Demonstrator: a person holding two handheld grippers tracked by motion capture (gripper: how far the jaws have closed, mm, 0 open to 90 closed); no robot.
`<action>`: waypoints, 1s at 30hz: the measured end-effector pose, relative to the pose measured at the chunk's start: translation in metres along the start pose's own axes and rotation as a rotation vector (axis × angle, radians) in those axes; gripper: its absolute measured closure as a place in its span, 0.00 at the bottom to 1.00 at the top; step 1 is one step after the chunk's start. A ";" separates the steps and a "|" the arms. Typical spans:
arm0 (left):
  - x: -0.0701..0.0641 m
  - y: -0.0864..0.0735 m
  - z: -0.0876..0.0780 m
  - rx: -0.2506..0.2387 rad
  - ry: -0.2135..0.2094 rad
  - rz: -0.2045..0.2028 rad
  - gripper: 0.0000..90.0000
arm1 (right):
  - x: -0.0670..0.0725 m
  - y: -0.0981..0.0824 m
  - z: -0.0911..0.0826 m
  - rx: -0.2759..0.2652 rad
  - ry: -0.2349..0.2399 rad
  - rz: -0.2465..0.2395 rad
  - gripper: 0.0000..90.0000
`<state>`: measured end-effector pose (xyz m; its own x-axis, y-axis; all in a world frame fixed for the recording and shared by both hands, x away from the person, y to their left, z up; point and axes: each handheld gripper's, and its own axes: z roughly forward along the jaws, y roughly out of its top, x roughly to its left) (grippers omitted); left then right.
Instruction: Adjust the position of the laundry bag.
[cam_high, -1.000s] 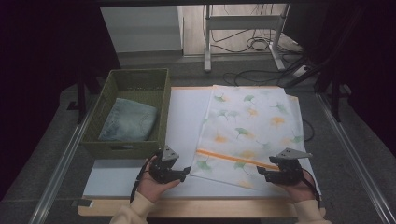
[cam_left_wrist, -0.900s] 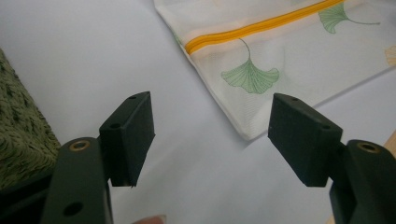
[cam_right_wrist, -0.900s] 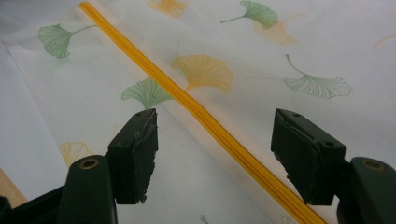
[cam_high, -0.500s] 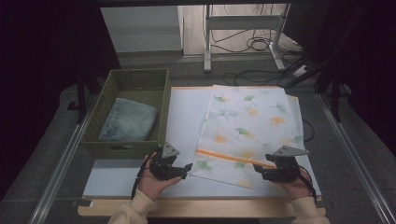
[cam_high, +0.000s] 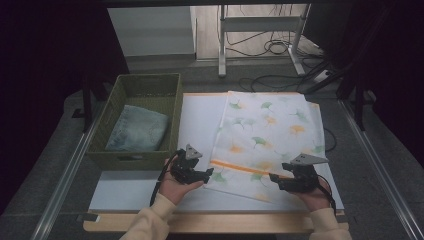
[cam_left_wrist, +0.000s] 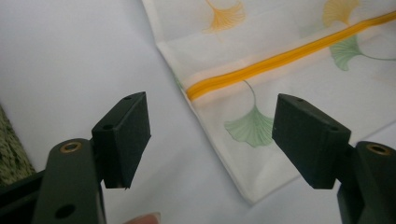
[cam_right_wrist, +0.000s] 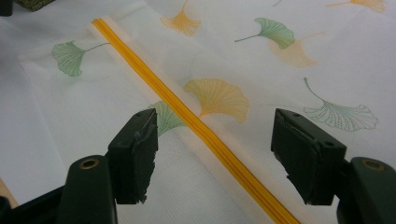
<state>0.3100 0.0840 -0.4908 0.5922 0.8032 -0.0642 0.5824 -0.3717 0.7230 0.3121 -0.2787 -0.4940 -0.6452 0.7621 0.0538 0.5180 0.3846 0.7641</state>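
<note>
At the near edge of the table (cam_high: 210, 223), two sleeved forearms come in, each hand holding a gripper. The left gripper (cam_high: 206, 175) hovers just off the near left corner of the ginkgo-print cloth (cam_high: 270, 135); its jaws have just been opening and now stand wide apart with nothing between them. In the left gripper view that cloth corner lies on the white sheet (cam_left_wrist: 70, 60) ahead of the gap, untouched. The right gripper (cam_high: 274, 181) sits over the cloth's near right part, jaws also spread wide and gripping nothing; in the right gripper view the orange stripe (cam_right_wrist: 187, 119) runs diagonally between the jaws, below them.

The cloth lies flat on the white sheet, reaching from near the table's near edge to its far edge, right of centre. The orange stripe crosses its near portion from left to right.

Farther back, along the left edge, stands a green woven basket (cam_high: 120, 157) holding a folded pale blue-green cloth (cam_high: 137, 129). Beyond the far edge, cables (cam_high: 270, 47) lie on the floor by a metal stand (cam_high: 222, 45).
</note>
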 end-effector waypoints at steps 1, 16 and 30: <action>0.002 0.001 0.002 0.005 -0.007 -0.003 0.33 | 0.000 0.000 0.000 0.001 -0.003 0.000 0.36; 0.008 0.023 0.027 0.025 0.004 0.004 0.36 | -0.001 -0.003 -0.004 -0.003 -0.020 0.009 0.36; 0.008 0.032 0.053 0.062 0.009 0.022 0.40 | 0.000 -0.003 -0.001 0.003 -0.016 -0.006 0.36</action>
<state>0.3634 0.0539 -0.5048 0.6004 0.7986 -0.0424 0.6031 -0.4174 0.6797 0.3098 -0.2801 -0.4958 -0.6393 0.7680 0.0393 0.5161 0.3906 0.7623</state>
